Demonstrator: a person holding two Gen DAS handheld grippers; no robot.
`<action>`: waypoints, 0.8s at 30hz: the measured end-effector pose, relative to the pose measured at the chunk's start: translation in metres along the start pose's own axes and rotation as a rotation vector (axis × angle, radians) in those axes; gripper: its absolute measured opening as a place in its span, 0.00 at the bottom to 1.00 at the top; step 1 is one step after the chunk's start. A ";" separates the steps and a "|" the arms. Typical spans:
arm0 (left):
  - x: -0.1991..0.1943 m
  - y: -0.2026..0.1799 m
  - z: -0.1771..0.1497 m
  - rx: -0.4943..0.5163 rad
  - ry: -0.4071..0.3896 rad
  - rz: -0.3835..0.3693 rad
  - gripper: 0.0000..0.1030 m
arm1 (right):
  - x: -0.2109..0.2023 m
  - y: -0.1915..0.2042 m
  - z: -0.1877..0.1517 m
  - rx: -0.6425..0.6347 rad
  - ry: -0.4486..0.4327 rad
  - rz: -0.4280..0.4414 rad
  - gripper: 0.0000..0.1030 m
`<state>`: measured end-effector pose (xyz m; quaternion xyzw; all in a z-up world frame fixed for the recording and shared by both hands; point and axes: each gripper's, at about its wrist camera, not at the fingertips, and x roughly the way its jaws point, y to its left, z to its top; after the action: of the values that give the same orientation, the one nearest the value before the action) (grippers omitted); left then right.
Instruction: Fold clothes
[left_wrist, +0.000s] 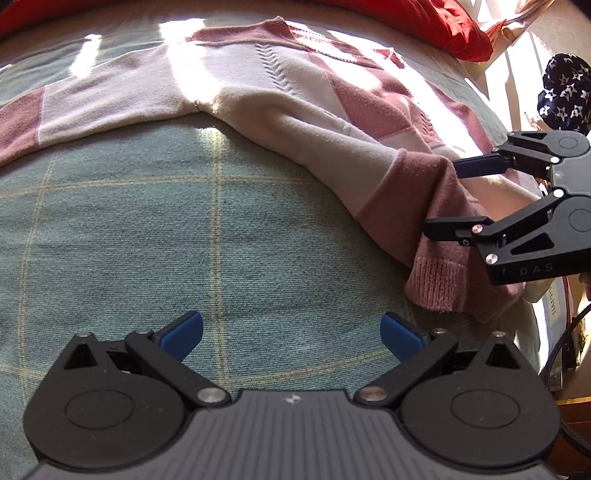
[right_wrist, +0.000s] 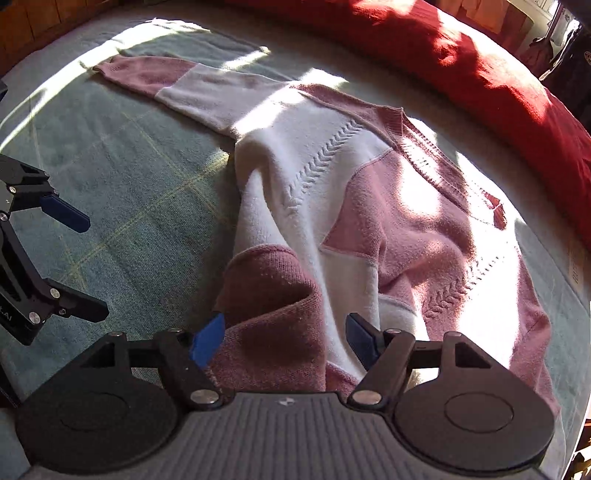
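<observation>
The left gripper (left_wrist: 291, 332) stands wide apart over bare green plaid bedcover (left_wrist: 147, 229), touching no cloth. To its right the pink-and-white sweater (right_wrist: 332, 177) lies spread on the bed, one sleeve stretched out flat. The right gripper (right_wrist: 286, 338) is spread wide around the sweater's bunched pink hem, one blue pad (right_wrist: 207, 339) against the knit. Its body reads "DAS".
</observation>
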<state>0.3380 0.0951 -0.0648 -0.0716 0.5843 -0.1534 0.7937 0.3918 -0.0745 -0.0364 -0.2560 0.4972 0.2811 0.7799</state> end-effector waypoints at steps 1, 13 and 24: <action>0.000 -0.002 0.000 0.010 0.000 -0.005 0.99 | 0.004 -0.002 -0.001 -0.013 0.004 -0.029 0.74; 0.013 -0.033 0.009 0.065 -0.025 -0.110 0.99 | 0.018 -0.080 -0.021 0.020 0.042 -0.140 0.86; 0.037 -0.057 0.032 0.036 -0.035 -0.225 0.99 | 0.000 -0.112 -0.039 0.076 0.036 -0.227 0.87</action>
<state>0.3694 0.0270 -0.0720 -0.1253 0.5558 -0.2505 0.7827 0.4446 -0.1805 -0.0380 -0.2858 0.4892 0.1675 0.8068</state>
